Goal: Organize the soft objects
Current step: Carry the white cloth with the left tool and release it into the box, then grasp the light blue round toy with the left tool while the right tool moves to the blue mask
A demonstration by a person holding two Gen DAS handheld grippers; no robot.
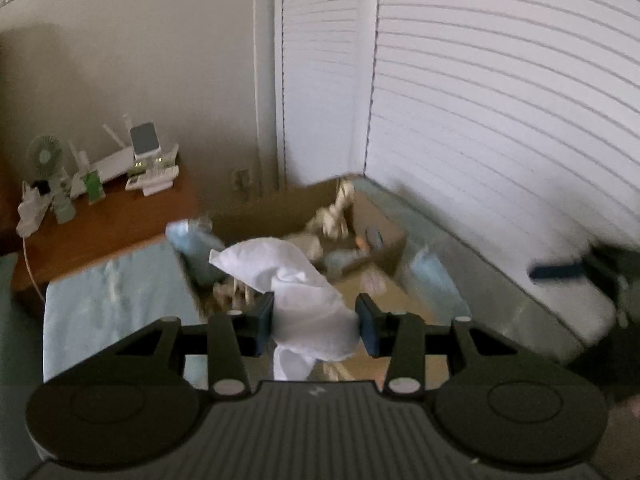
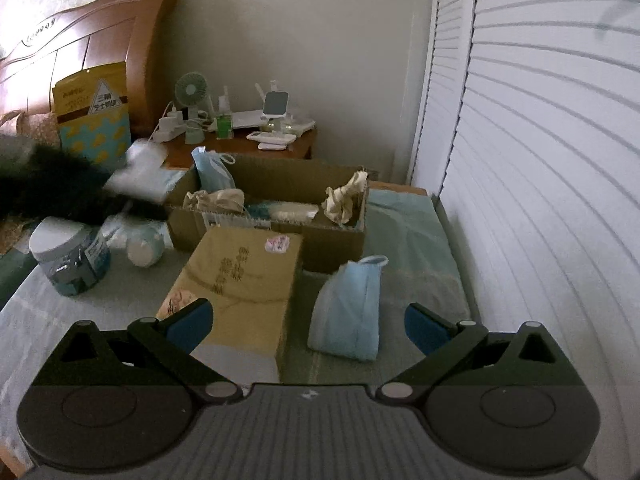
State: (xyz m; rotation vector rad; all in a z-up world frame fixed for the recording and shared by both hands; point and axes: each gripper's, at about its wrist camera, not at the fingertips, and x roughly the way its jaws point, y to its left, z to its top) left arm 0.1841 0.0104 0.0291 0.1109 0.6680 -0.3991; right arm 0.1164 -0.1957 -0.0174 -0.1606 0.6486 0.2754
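White cloth (image 1: 308,300): pinched between the pads of my left gripper (image 1: 316,326), bunched, hanging clear above the bed; blurred in the left wrist view.
Left gripper: closed on the white cloth, pads pressing both sides.
Bedside desk (image 2: 240,146): far left corner, carries a small fan (image 2: 191,90), chargers and small devices.
Tub (image 2: 70,258): on the bed (image 2: 36,312) at left, white lid, upright.
Open cardboard box (image 2: 280,200): on the bed near the shutters, a blue mask (image 2: 212,172) and beige cloths (image 2: 346,198) inside.
Closed carton (image 2: 240,280): just in front of the open box, touching it.
Blue mask bag (image 2: 348,308): on the bed right of the carton, ahead of my right gripper (image 2: 308,326).
Right gripper: open wide, nothing between the pads.
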